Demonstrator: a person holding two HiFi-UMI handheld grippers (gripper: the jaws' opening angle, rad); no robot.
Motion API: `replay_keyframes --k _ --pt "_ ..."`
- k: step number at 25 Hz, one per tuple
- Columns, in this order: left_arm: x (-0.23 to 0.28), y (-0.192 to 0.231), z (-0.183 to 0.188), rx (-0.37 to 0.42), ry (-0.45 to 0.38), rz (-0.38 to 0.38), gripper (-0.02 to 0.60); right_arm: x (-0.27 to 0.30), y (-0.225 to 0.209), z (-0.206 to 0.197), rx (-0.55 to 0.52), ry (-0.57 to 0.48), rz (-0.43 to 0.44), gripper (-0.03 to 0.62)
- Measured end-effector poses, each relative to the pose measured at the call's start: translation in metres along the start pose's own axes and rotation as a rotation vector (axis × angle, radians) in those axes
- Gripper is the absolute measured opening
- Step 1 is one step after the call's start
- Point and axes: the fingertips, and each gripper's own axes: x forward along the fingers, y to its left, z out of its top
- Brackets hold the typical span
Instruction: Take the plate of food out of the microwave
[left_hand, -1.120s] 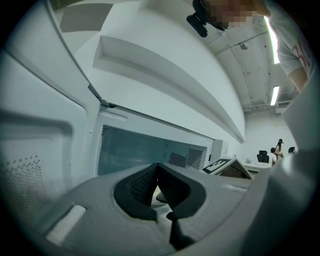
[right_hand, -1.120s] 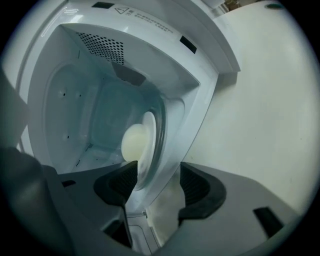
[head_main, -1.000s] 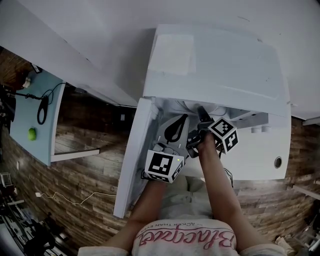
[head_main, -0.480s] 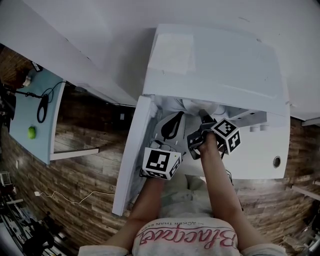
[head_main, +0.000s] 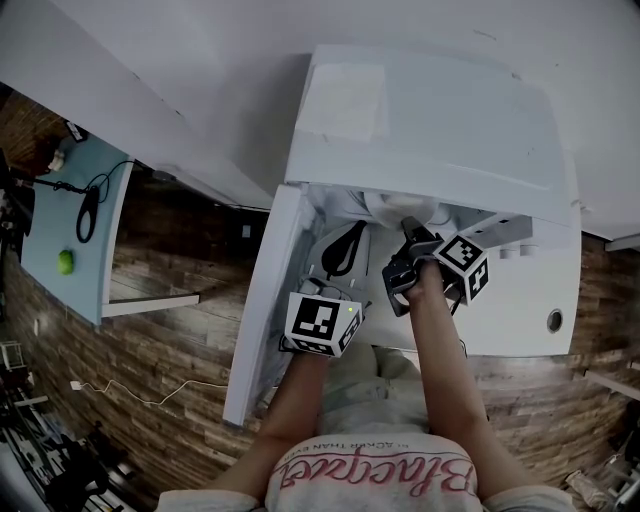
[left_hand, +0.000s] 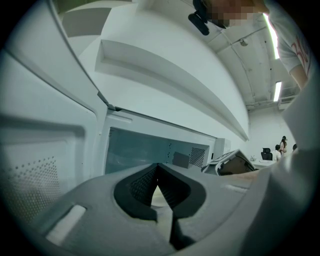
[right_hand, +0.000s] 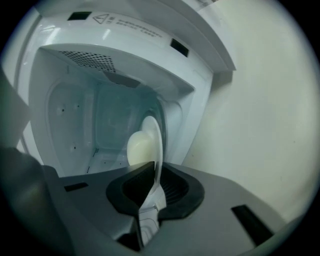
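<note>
Pads (right_hand: 132, 187) of the right gripper (right_hand: 155, 167) are closing on the rim of the plate (right_hand: 157, 137). One dark ribbed face sits on each side of the thin white edge, which runs straight up between them in the right gripper view. A pale, rounded mound of food (right_hand: 137, 147) bulges from one face of the plate. The plate is inside the cavity of the microwave (right_hand: 75, 115), toward its front and close to one side wall. The left gripper (left_hand: 158, 167) has its tips pressed together with nothing between them. It hangs just outside the opening, beside the open door (head_main: 262, 320), which swings out to the left in the head view. The person's right forearm (head_main: 440, 370) reaches up to the white microwave. Well off to the left, a pale blue table (head_main: 50, 230) carries a green ball (head_main: 64, 264) and a looped black cable (head_main: 88, 215), over a wood-plank floor (head_main: 150, 350).
</note>
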Motion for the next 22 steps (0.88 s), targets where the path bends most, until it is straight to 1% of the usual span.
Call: replay_keyframes --k 1,3,6,12,22 --pt "0.0 0.0 0.0 0.001 0.0 0.0 0.003 -0.001 0.002 0.0 -0.008 0.002 0.004 0.043" --pt "-0.001 -0.001 0.0 0.001 -0.001 0.001 0.003 -0.002 0.004 -0.002 -0.004 0.013 0.023 0.038" --pt "-0.001 -0.004 0.0 0.005 -0.001 -0.004 0.003 -0.003 0.004 -0.004 0.025 0.02 0.076 0.031" --pt "-0.002 -0.011 -0.001 0.009 -0.004 -0.009 0.003 -0.008 0.007 -0.003 0.026 0.011 0.169 0.021" --pt "-0.012 -0.024 -0.002 0.015 -0.013 -0.009 0.003 -0.02 0.001 -0.004 0.044 0.003 0.239 0.021"
